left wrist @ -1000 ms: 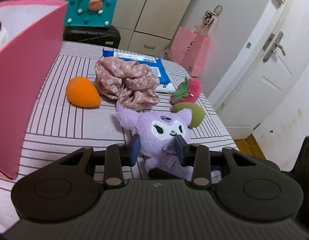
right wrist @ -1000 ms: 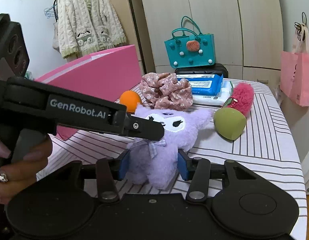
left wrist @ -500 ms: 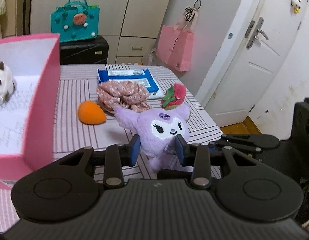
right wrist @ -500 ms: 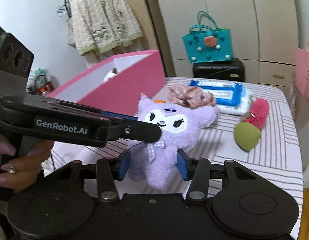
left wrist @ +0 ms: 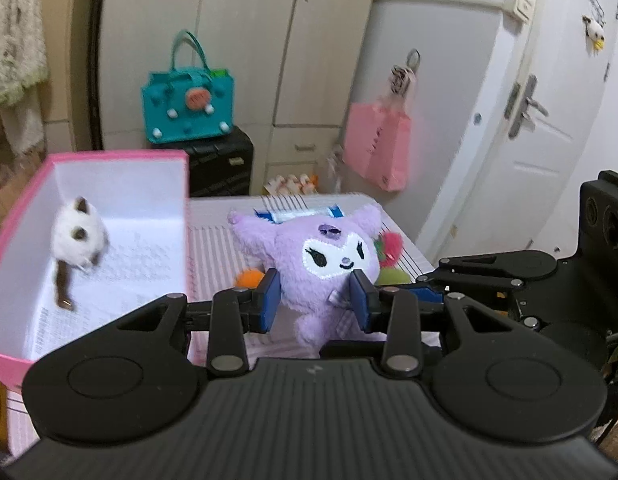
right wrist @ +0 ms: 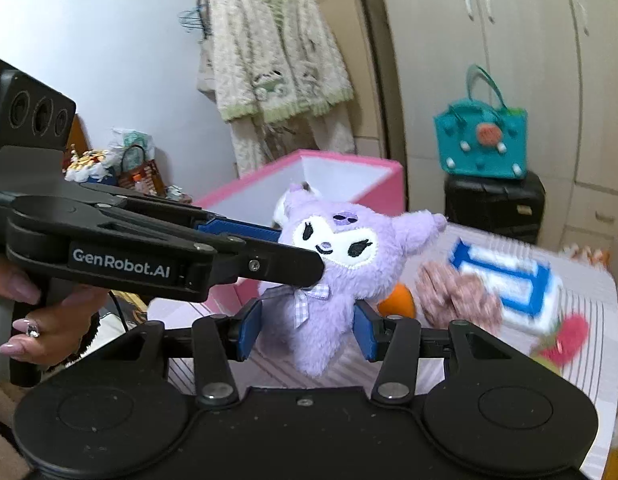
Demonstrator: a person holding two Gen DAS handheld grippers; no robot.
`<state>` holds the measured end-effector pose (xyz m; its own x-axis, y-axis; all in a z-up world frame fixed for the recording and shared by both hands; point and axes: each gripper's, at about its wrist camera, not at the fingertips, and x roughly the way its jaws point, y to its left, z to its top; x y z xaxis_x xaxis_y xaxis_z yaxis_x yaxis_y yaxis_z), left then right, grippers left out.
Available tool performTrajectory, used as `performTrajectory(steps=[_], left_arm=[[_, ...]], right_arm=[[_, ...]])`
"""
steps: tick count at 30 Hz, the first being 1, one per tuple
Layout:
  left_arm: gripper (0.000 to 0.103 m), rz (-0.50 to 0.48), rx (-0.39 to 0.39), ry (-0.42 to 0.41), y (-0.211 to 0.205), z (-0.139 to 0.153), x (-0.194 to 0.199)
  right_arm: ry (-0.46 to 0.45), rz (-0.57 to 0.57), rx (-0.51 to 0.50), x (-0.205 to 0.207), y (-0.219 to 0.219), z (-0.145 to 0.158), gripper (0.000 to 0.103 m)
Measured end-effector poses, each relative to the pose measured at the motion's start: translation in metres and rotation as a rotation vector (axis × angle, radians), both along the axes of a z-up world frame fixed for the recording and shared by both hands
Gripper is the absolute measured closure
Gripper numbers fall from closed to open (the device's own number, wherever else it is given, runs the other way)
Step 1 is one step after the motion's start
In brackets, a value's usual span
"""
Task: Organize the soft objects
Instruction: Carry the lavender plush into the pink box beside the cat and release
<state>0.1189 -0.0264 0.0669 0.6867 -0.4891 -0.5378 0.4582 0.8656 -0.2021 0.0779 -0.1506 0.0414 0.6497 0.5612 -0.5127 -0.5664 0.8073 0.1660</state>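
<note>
A purple plush doll (left wrist: 325, 256) (right wrist: 341, 264) hangs in the air above the striped table, held by both grippers. My left gripper (left wrist: 313, 305) is shut on its body, and my right gripper (right wrist: 309, 330) is shut on its lower body from the other side. The pink box (left wrist: 13, 216) (right wrist: 349, 162) stands open at the left with a white plush cat (left wrist: 79, 236) inside. An orange sponge (right wrist: 399, 302), a floral scrunchie (right wrist: 457, 296) and a red and green plush (right wrist: 565, 340) lie on the table.
A blue and white wipes pack (right wrist: 509, 280) lies on the striped table (right wrist: 589, 360). A teal bag (left wrist: 189, 108) sits on a black case (left wrist: 221, 160) behind. A pink bag (left wrist: 377, 144) hangs by the white door (left wrist: 549, 140).
Both grippers have lifted the purple doll higher off the table and carried it toward the pink box. The box's inside and the cat now show more.
</note>
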Motion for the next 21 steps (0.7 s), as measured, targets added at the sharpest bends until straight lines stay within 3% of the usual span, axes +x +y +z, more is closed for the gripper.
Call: performTrajectory(steps=[6,11,17,21], left_arm=[[0.067,0.071,0.005,-0.066,0.031,0.019,-0.006],[0.067,0.131,-0.008,-0.071,0.056,0.027,0.003],[0.067,0.194,-0.001,-0.08,0.082,0.032,0.044],[0.067,0.215,-0.057,0.0,0.101,0.026,0.085]], right_arm=[[-0.055,0.109,-0.047,0.012,0.031,0.024,0.049],[-0.053,0.173,-0.056,0.031,0.057,0.034,0.049],[-0.011,0.206,-0.059,0.077,0.086,0.044,0.049],[0.046,0.205,-0.076,0.117,0.103,0.036,0.05]])
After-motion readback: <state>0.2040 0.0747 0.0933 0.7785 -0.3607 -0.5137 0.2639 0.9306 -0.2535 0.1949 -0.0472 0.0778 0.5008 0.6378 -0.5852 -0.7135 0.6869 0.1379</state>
